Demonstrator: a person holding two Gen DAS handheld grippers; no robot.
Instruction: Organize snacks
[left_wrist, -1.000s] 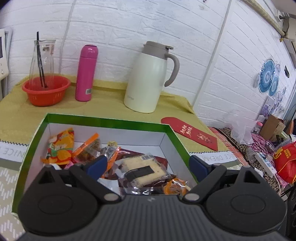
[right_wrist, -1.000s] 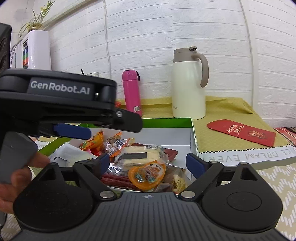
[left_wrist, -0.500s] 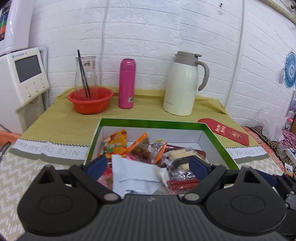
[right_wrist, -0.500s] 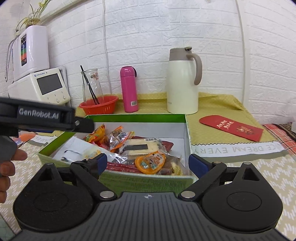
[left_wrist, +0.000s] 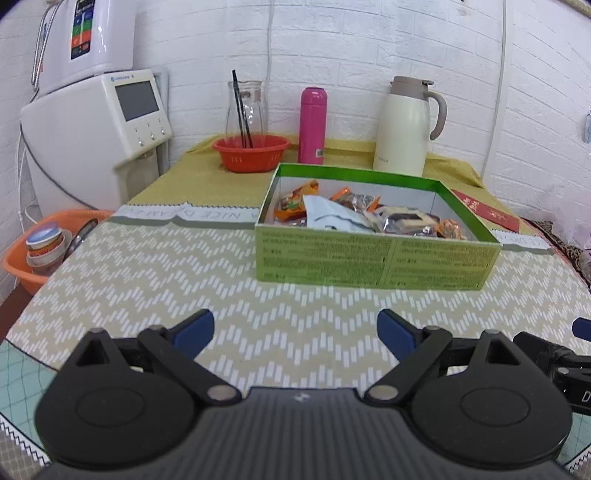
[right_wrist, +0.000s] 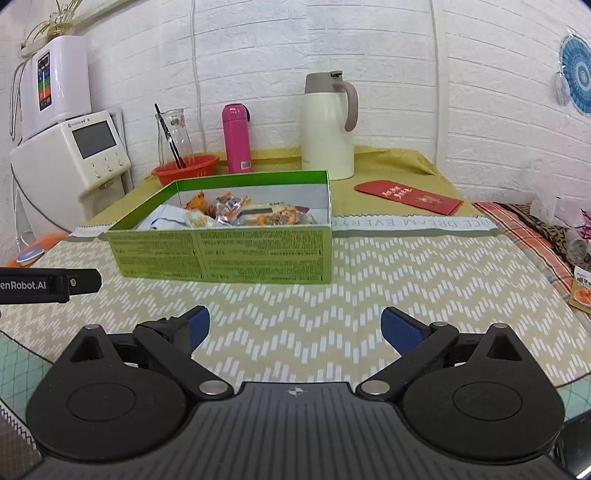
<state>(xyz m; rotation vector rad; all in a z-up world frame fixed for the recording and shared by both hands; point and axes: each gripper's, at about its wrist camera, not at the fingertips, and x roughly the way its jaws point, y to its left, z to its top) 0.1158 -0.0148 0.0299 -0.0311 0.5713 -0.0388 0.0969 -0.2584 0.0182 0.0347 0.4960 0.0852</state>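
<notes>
Far left, beside the table: orange tub (left_wrist: 22, 258) holding jars; behind it a white dispenser (left_wrist: 92, 122) against the brick wall. On the yellow cloth at the back, left to right: red bowl (left_wrist: 251, 153) with a glass carafe (left_wrist: 246, 107) standing in it, pink bottle (left_wrist: 313, 125), cream jug (left_wrist: 406, 127), red envelope (right_wrist: 408, 196). Green box (left_wrist: 376, 262) sits open-topped on the zigzag mat (left_wrist: 147, 273), its back end on the yellow cloth; snacks (left_wrist: 362, 216) are piled inside, orange and clear wrappers plus a pale pouch. Left gripper (left_wrist: 295, 332): blue pads spread wide, nothing between them, over bare mat well short of the box. Right gripper (right_wrist: 295, 328): jaws likewise spread and empty, over the mat, near the box's front wall. A yellow packet (right_wrist: 581, 291) lies at the far right edge.
</notes>
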